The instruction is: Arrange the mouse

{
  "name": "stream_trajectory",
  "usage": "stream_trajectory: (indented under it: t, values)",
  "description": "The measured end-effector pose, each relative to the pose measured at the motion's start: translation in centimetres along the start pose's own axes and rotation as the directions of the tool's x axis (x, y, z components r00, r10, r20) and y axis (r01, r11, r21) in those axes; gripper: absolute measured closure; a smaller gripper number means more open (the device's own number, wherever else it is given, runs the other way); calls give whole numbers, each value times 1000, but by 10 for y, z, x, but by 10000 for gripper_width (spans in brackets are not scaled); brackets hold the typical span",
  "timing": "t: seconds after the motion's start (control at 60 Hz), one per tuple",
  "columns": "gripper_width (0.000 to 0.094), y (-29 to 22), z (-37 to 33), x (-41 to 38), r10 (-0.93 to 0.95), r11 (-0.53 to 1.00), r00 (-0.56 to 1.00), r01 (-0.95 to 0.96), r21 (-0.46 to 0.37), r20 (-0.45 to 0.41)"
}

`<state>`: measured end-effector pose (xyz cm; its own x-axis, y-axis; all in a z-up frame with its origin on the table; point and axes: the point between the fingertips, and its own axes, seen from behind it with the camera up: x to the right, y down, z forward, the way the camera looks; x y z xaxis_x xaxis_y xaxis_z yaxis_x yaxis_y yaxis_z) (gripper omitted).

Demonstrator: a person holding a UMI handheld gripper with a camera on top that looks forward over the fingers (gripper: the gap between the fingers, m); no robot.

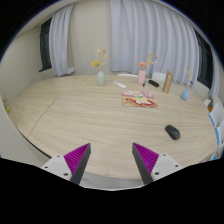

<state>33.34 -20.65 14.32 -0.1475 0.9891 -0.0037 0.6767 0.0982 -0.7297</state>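
While the gripper hangs over the near edge of the wooden table, its two fingers stand apart with nothing between them. Far ahead and a bit left of the fingers is a vase with yellow flowers. Further right lies a flat reddish thing, with bottles behind it. The dark mouse sits ahead and to the right of the right finger, well apart from it. No writing can be read.

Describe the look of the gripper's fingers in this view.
The gripper shows two dark, near-black fingers that narrow toward their tips. Each carries a magenta pad with fine ridged striping on its inner face. No cables, markings or sleeve are visible.
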Motion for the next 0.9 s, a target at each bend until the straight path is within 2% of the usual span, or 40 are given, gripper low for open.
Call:
stream_trajectory:
  t: [0.2,0.733,0.9]
  values:
    - [77,7,-11,36,-14,999,1000,15,29,-20]
    - [77,71,-33,242,101,995,972,-102,10,-212]
    - [76,79,-22,290,98,995,964,-97,16,-246]
